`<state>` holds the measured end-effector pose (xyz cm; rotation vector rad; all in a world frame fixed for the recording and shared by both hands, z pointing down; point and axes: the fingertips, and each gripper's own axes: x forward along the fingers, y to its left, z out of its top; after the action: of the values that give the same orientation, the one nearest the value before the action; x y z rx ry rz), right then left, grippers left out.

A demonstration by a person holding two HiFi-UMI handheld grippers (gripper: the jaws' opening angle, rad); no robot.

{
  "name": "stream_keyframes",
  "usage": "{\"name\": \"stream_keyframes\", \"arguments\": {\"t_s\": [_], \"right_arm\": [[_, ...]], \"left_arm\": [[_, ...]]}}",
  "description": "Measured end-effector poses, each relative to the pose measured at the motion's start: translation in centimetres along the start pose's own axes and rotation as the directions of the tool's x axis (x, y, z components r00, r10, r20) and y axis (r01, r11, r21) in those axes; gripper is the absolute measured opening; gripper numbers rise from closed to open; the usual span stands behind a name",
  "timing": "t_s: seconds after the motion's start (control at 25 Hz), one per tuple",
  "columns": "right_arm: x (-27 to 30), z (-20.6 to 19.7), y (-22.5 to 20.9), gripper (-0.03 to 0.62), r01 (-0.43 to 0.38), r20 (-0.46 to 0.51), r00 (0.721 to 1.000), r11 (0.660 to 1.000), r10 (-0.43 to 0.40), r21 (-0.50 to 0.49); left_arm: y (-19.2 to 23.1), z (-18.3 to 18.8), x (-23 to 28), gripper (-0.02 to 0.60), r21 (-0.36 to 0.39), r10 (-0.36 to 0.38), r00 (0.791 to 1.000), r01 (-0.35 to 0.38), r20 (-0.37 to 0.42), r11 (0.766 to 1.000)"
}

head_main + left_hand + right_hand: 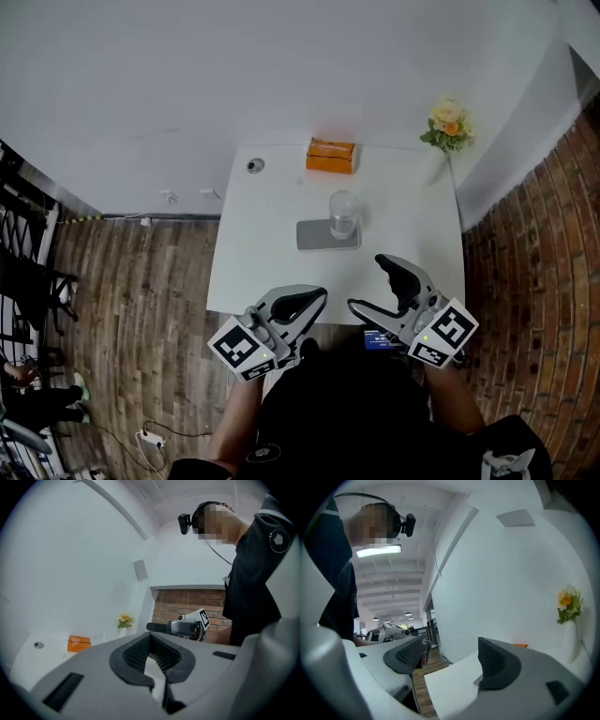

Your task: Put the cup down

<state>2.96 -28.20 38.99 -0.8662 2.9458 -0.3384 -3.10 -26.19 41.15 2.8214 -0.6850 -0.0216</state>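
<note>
Since the right gripper (366,281) has its jaws spread with only bare tabletop showing between them, it carries nothing. It hangs over the near edge of the white table (272,253). Beside it, the left gripper (314,300) has its tips drawn together and is also empty. Both are well apart from the glass cup (343,214), which stands upright on a grey mat (314,236) around the table's middle, so the putting-down looks done. An orange tissue box (332,156) lies at the far edge and a vase of flowers (446,127) at the far right corner. The round thing (255,166) near the far left corner is too small to identify.
</note>
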Motion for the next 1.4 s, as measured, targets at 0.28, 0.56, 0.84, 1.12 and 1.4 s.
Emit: {"name": "stream_keyframes", "arguments": {"t_s": [0.28,0.56,0.84,1.12,1.4], "right_arm": [[0.6,-3.2,-1.6,0.364,0.074,-0.169,0.982,0.993,-0.089,-0.094],[1.3,-6.0,-2.5,0.342,0.112,-0.321,0.933,0.979,-0.163,-0.173],[1.1,-7.0,-3.2,0.317,0.139,-0.35,0.917,0.975,-0.192,-0.172],[1.0,-7.3,-3.7,0.293,0.153,-0.357,0.911,0.974,-0.205,-0.17],[0.8,-7.8,-4.1,0.284,0.165,-0.373,0.9,0.968,-0.226,-0.188]], "left_arm": [[-0.4,-0.6,0.7,0.006,0.015,-0.016,0.999,0.016,-0.031,1.0],[0.1,-1.5,0.8,0.006,0.029,0.024,0.996,-0.021,-0.088,0.999],[0.0,-1.7,0.9,0.006,0.01,0.018,0.996,-0.017,-0.083,1.0],[0.1,-2.1,0.9,0.006,-0.005,0.022,0.995,-0.022,-0.096,1.0],[0.3,-2.3,1.0,0.006,-0.022,0.025,0.995,-0.027,-0.094,0.999]]}}
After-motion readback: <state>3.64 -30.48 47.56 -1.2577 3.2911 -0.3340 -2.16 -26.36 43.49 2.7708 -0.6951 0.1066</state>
